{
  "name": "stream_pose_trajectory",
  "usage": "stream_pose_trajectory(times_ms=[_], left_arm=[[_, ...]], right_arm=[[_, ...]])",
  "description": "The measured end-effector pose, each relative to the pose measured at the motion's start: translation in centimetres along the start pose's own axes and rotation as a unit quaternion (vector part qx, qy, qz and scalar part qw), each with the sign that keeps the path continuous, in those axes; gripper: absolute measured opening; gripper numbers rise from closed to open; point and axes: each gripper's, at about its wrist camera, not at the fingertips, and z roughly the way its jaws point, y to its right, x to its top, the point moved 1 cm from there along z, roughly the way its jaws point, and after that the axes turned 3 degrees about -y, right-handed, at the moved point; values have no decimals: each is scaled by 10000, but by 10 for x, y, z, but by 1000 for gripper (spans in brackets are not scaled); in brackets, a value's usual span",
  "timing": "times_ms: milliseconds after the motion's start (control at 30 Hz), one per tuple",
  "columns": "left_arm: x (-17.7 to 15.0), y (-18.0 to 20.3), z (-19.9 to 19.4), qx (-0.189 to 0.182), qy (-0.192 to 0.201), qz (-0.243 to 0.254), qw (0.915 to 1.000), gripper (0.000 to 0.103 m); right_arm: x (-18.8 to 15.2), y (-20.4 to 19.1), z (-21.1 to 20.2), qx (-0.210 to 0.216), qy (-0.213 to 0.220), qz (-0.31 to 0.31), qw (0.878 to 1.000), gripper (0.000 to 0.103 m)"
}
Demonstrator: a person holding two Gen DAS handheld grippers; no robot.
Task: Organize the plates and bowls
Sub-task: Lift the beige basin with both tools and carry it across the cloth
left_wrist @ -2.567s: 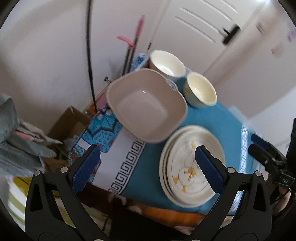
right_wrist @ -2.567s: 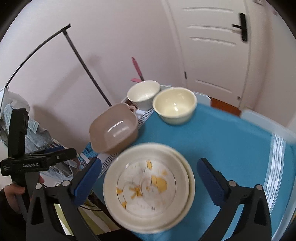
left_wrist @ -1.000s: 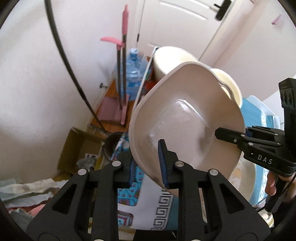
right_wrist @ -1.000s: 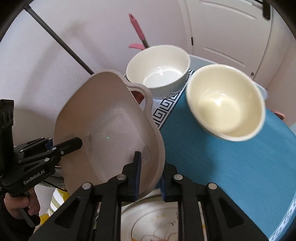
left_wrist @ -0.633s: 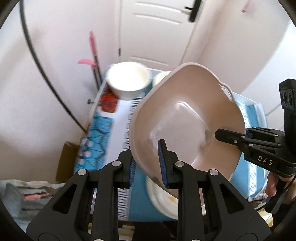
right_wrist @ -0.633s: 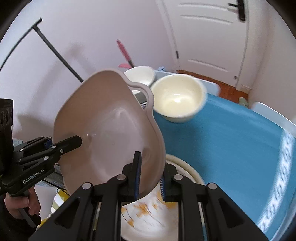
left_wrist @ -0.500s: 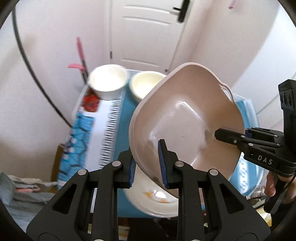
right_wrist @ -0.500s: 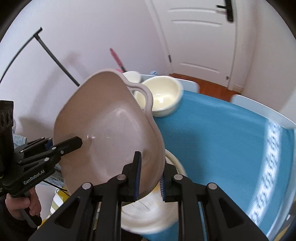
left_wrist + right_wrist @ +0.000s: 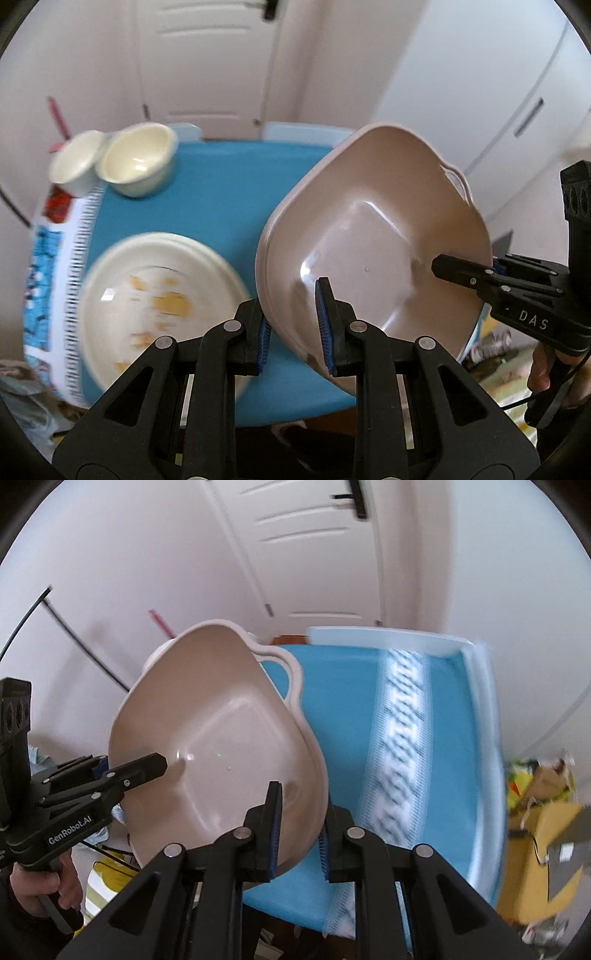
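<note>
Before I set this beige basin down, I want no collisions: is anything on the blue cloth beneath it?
Nothing visible: the beige basin, clamped by both grippers, hangs over bare blue cloth. The plates and bowls sit off to its left.

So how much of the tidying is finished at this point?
Done: the plates sit in one stack. In hand: the left gripper and right gripper both clamp the beige tub, lifted clear of the table. Left: setting it down and sorting the two bowls.

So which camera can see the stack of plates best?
The left wrist view. It shows the stack of plates whole, though blurred, on the blue tablecloth. In the right wrist view the pink basin fills that side, and no plates show.
</note>
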Motion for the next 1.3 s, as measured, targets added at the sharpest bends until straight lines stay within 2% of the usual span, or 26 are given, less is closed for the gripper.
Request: stream_pose_trajectory(times_ms=[200,467,667,1100,1300], left_arm=[[-6,45,57,-203,-642,303,9973,20],[-7,62,107,-215,-1144,472,9921,20],[-7,61,122,-177,-1292,517,9901,20],[-4,67,120,-45,-1348,654,9887,21],[-6,71,118,-58,-1341,772,9879,24]], right_arm=[[-23,56,8,-306,-379,595,9970,16],[-45,102,33,-404,-732,1070,9907,16],[-48,113,49,-344,-822,1177,9890,16],[-46,119,57,-281,-903,1249,9877,17],[-48,120,52,-181,-808,1339,9875,33]])
